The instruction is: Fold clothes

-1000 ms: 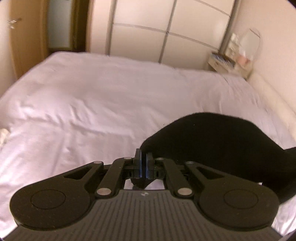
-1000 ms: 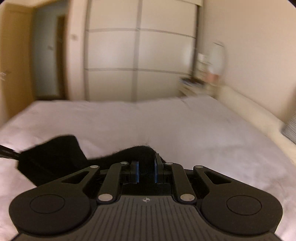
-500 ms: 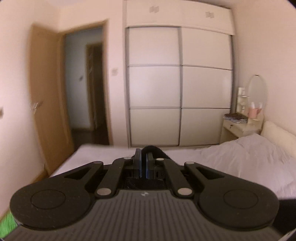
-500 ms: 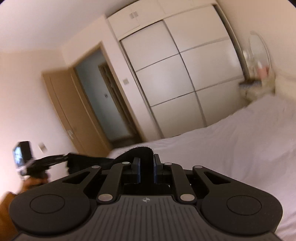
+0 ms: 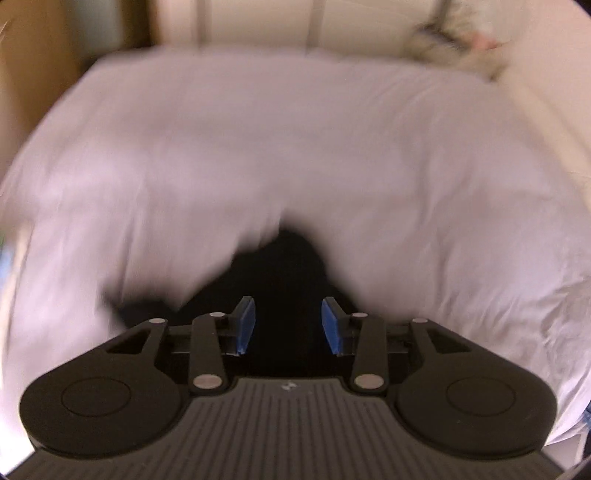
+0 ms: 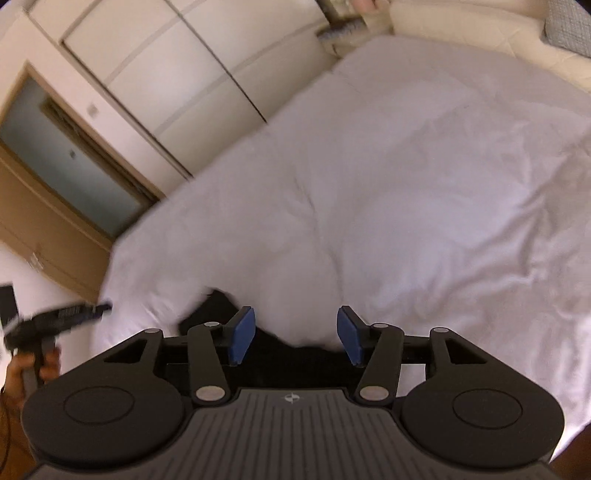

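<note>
A black garment (image 5: 288, 269) lies bunched on the white bed (image 5: 295, 147), blurred by motion in the left wrist view. My left gripper (image 5: 288, 325) is open just above its near part, with the dark cloth showing between the blue pads (image 5: 246, 323) but not pinched. In the right wrist view, my right gripper (image 6: 296, 339) is also open, and the black garment (image 6: 216, 306) shows beyond its left finger and under the jaws. The left gripper (image 6: 59, 319) appears at the far left there, held by a hand (image 6: 22, 369); I cannot tell its state from that view.
The white bed (image 6: 406, 184) stretches ahead with a wrinkled cover. Sliding wardrobe doors (image 6: 166, 66) and a doorway (image 6: 74, 177) stand beyond its foot. A bedside table (image 6: 347, 29) and a cream headboard (image 6: 461, 26) with a grey pillow (image 6: 569, 26) are at the upper right.
Both grippers were shut on the black garment and lifted toward the wardrobe; now both have swung down over the bed and opened, and the garment is out of their hold.
</note>
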`<act>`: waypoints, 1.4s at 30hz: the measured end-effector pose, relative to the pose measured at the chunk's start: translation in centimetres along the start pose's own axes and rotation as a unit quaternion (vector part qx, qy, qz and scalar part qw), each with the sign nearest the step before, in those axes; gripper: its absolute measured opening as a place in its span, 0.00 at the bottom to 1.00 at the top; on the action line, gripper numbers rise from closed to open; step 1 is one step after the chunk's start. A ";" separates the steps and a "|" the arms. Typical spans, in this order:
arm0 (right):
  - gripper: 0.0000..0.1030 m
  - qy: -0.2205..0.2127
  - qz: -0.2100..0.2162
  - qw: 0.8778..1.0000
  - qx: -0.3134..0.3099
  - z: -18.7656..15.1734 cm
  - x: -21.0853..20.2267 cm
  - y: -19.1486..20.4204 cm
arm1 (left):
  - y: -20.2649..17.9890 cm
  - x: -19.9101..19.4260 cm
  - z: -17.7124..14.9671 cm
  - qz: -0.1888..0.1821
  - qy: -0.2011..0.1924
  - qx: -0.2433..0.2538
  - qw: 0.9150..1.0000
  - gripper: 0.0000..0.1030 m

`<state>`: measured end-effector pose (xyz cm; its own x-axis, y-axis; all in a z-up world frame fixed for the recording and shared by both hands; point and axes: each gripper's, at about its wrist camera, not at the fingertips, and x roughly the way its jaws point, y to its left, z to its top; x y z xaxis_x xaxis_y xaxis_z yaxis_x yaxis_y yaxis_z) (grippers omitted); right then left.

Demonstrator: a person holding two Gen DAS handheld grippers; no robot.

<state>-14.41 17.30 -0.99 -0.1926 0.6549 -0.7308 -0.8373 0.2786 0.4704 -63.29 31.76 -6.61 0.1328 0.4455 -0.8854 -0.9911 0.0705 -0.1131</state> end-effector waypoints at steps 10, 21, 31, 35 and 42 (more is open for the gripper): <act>0.56 0.177 -0.011 0.968 -0.176 -8.8 9.4 4.1 | 7.8 1.0 -19.9 -0.016 0.096 -0.268 0.959 0.40; 0.65 0.221 0.024 0.919 -0.325 -11.0 15.6 9.0 | 5.4 2.5 -21.8 -0.035 0.044 -0.189 0.980 0.48; 0.68 0.268 -0.009 0.893 -0.362 -9.8 20.7 7.4 | 3.1 7.8 -22.2 -0.028 0.050 -0.076 0.995 0.60; 0.71 0.276 -0.004 0.876 -0.396 -9.5 23.0 7.5 | 2.8 9.4 -21.9 -0.038 0.051 -0.054 0.997 0.40; 0.73 0.271 0.049 0.833 -0.481 -8.6 28.1 8.8 | 2.0 10.1 -22.0 -0.028 0.056 -0.045 0.997 0.24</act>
<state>-31.60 32.15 -21.60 -0.2679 0.1557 -0.9508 -0.7766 -0.6189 0.1174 -64.15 16.79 -25.72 0.1914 0.3402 -0.9207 -0.9798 0.0106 -0.1998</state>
